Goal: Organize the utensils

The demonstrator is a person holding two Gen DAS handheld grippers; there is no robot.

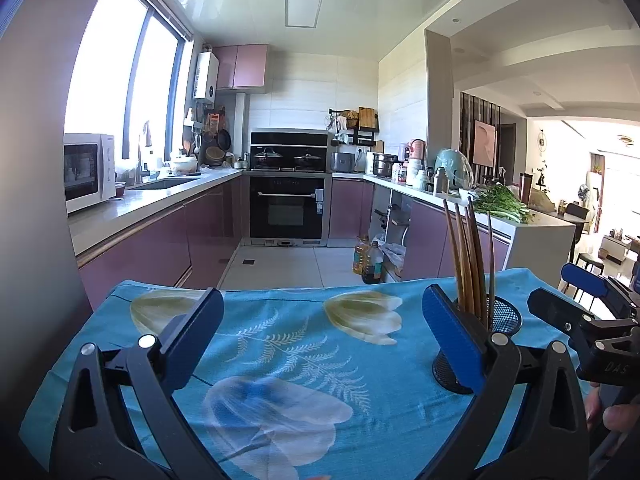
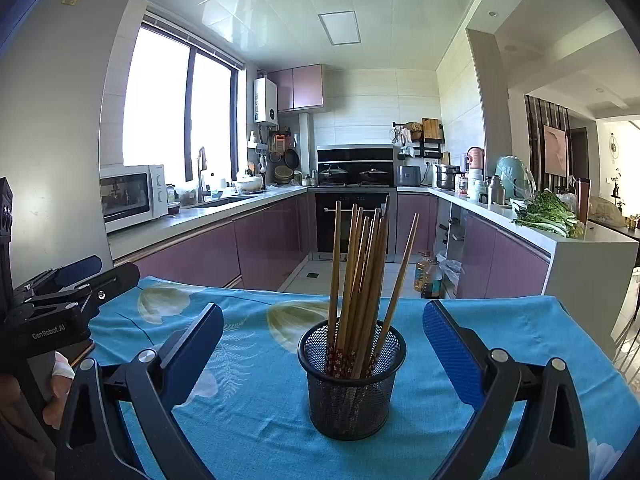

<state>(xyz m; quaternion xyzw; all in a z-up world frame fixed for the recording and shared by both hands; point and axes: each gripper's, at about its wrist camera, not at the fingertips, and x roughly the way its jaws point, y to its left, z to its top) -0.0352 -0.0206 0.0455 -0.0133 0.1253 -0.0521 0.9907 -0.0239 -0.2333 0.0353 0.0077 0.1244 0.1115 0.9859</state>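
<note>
While the left gripper's (image 1: 322,328) finger hides part of the mesh cup (image 2: 352,376), both fingers gape empty.

Sunlit kitchen (image 2: 352,92), mauve cabinets (image 2: 264,248)

A home kitchen is shown: pink-fronted cabinets (image 2: 264,240) are run in a U under pale counters, a built-in oven (image 2: 354,220) with lidded pots above it is seen at the far wall, a microwave (image 2: 134,196) is set beside the sink, and leafy greens (image 2: 548,216) are laid by an adjoining living area.
</note>
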